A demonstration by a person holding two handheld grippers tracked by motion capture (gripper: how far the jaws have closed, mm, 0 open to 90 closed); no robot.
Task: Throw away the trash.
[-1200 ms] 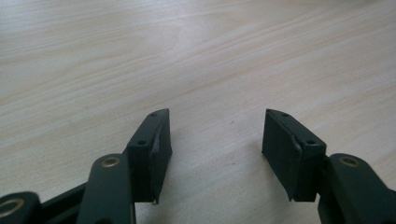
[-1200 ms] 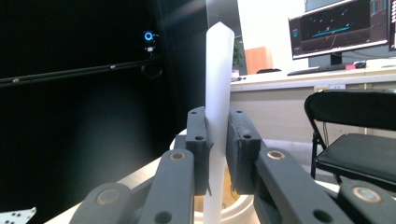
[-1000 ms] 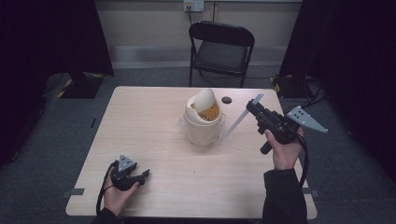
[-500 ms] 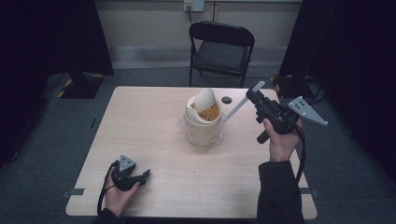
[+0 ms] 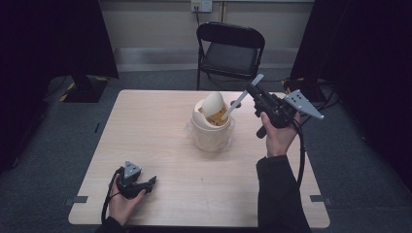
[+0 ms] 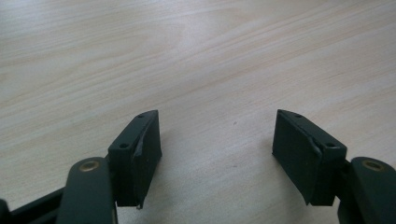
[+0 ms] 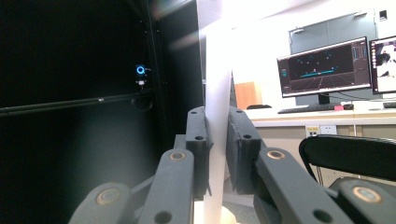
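Tub [image 5: 210, 133] – mid-table [image 5: 145, 126] (pale wood), chair [image 5: 228, 48] behind.

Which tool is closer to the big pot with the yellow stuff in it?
The right tool. It is held up just to the right of the pot, clamping a white stick that reaches into it. The left tool rests on the table near its front-left corner, well away.

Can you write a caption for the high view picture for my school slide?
A person's right gripper holds a white stick over a cream container; the left gripper rests open on the wooden table.
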